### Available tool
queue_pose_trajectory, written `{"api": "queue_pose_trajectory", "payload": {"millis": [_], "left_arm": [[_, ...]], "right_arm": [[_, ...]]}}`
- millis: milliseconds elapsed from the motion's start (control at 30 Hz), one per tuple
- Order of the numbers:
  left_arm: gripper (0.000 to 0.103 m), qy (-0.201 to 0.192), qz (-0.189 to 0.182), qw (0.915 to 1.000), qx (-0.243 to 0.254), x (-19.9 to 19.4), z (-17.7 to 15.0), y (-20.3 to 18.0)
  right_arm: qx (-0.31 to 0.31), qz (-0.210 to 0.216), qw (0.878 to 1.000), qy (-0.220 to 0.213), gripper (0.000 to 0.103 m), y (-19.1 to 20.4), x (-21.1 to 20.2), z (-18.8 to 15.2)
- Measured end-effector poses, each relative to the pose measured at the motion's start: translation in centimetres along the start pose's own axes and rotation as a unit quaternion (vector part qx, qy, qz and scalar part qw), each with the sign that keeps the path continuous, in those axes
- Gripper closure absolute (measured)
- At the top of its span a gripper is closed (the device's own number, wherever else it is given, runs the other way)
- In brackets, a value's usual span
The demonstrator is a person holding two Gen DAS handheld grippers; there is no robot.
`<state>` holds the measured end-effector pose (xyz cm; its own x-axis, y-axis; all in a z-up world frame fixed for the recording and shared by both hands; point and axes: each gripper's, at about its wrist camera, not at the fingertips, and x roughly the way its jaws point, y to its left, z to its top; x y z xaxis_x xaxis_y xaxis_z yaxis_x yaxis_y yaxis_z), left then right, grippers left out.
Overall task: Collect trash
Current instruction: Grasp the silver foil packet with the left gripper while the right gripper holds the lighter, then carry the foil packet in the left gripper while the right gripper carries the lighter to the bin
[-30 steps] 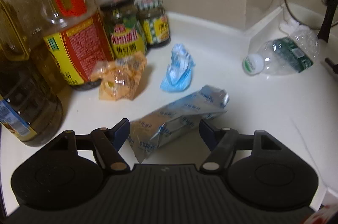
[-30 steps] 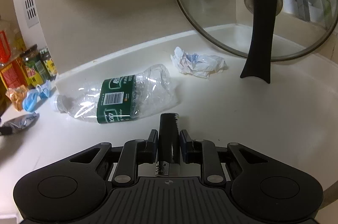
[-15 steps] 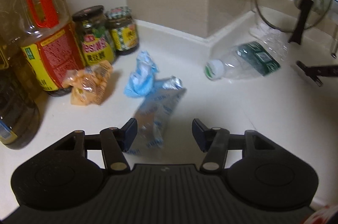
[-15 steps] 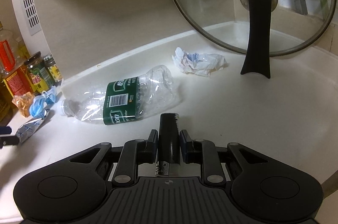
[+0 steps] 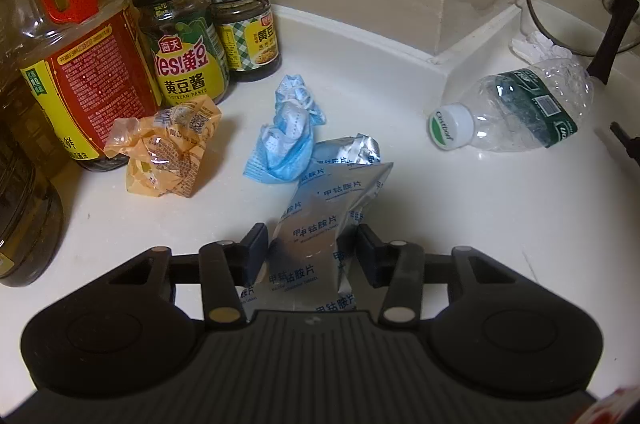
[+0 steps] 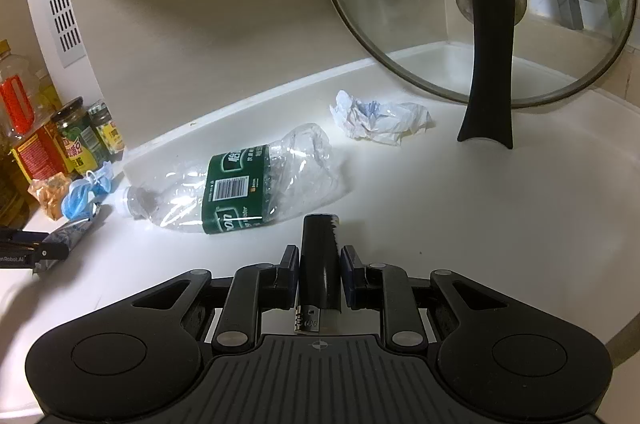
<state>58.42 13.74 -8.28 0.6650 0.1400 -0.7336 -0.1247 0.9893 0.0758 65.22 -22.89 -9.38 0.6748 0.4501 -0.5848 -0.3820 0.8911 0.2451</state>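
Closing in fast, the left gripper (image 5: 309,250) has slid forward over the white countertop (image 5: 460,208) since a second ago, and its jaws have just been narrowing around the silver foil medicine pouch with blue lettering (image 5: 320,224). That pouch now sits lengthwise between the two fingers, which stand right at its sides; whether the pads press it yet, I cannot tell. Its far end touches the crumpled blue face mask (image 5: 286,134). Left of the mask lies the scrunched orange plastic wrapper (image 5: 166,150), just in front of the big red-handled oil jug (image 5: 68,36) and two dark-lidded sauce jars (image 5: 184,40). Off to the right, the crushed clear plastic bottle with a green label (image 6: 248,184) lies on its side, cap toward the mask. Behind it rests a wad of white tissue (image 6: 380,122), near the glass pot lid with a black handle (image 6: 490,64) leaning against the wall. Meanwhile the right gripper (image 6: 319,266) has not budged, clamped on a black cylindrical roll with a jagged edge (image 6: 320,258).
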Motion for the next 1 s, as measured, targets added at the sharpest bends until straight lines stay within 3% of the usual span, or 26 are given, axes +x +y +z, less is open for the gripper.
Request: {"api": "queue_pose_trajectory", "payload": {"millis": [167, 433, 533, 600, 700, 867, 1000], "left_arm": [[0.076, -0.008, -0.004, 0.9999, 0.012, -1.0, 0.0, -0.6], [0.08, -0.008, -0.012, 0.9999, 0.006, -2.4, -0.5, -0.8], [0.076, -0.015, -0.022, 0.9996, 0.01, -3.3, -0.9, -1.0], [0.062, -0.015, -0.018, 0.9997, 0.01, -3.4, -0.9, -1.1], [0.054, -0.01, -0.009, 0.9999, 0.003, -2.8, -0.7, -1.0], [0.052, 0.012, -0.01, 0.9999, -0.002, -1.2, -0.6, -0.9], [0.06, 0.011, -0.01, 0.9999, 0.0, -1.1, -1.0, -1.2]], "right_arm": [[0.0, 0.003, 1.0, 0.0, 0.08, 0.3, -0.5, -0.4], [-0.004, 0.008, 1.0, -0.006, 0.08, 1.0, -1.6, -1.0], [-0.005, 0.01, 1.0, -0.009, 0.08, 1.0, -1.9, -1.3], [-0.002, 0.01, 1.0, -0.006, 0.08, 1.0, -1.9, -1.5], [-0.005, 0.011, 1.0, -0.005, 0.08, 1.0, -2.0, -1.7], [-0.002, 0.011, 1.0, -0.006, 0.08, 0.8, -2.3, -2.0], [0.001, 0.01, 1.0, -0.008, 0.08, 0.6, -2.8, -2.2]]}}
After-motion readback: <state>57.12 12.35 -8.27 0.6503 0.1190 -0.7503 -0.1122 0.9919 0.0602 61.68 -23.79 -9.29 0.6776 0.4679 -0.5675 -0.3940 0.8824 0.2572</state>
